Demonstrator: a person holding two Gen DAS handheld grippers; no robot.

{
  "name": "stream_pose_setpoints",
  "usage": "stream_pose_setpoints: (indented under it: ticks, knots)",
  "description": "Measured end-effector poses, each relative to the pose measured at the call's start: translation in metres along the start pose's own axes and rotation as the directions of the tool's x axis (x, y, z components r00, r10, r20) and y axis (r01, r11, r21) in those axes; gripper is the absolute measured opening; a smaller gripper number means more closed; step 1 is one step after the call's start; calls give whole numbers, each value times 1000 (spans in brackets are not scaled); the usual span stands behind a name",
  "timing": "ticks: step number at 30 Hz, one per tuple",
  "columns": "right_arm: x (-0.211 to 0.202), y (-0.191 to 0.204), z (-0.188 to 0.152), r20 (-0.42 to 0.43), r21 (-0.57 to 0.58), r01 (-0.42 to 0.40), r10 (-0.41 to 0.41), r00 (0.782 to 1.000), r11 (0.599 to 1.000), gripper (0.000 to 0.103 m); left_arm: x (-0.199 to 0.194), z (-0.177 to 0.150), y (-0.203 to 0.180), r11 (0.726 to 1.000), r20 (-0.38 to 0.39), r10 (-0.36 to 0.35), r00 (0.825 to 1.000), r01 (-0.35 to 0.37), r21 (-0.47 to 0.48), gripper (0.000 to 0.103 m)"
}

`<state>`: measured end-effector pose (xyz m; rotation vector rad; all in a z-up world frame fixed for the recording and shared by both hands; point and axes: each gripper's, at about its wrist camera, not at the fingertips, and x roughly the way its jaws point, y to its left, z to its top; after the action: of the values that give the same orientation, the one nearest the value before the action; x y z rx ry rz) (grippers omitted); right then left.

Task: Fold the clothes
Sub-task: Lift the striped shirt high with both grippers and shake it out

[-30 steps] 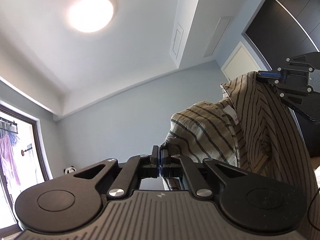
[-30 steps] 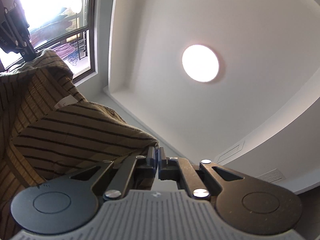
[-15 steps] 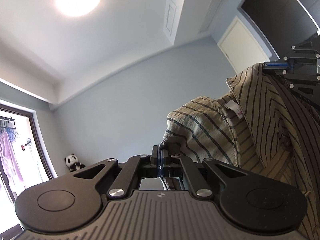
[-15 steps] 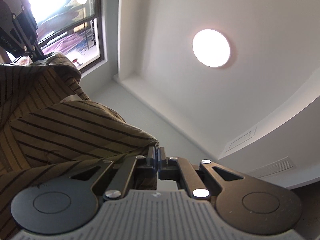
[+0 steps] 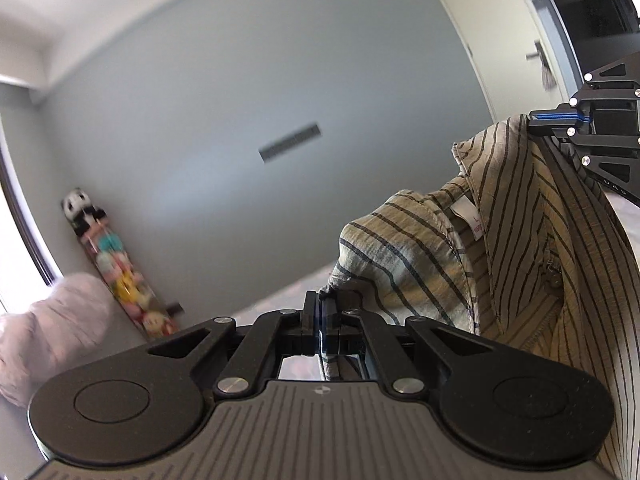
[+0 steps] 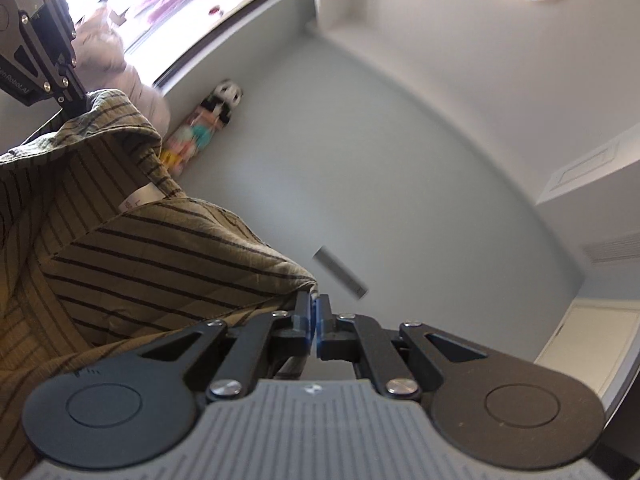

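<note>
Left wrist view: our left gripper [image 5: 320, 322] has its jaws clamped on an edge of the striped shirt [image 5: 520, 248], which hangs to the right of it.

Right wrist view: our right gripper [image 6: 316, 320] pinches the shirt's other shoulder. We should keep both pinches level and the cloth taut.

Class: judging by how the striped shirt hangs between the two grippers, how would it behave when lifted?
The striped shirt is probably floppy: it sags and creases between the left gripper and right gripper. Likely light, since thin pinched edges hold it.
</note>
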<state>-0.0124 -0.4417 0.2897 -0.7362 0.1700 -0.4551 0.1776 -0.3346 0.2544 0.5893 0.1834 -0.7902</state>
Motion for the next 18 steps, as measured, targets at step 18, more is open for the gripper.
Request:
stream_pose_setpoints:
  ticks: [18]
  knots:
    - [352,154,-223,-416,78,-173,190,889,982,2,390,-150,-38,992,-399,-118,910,92,-85,0]
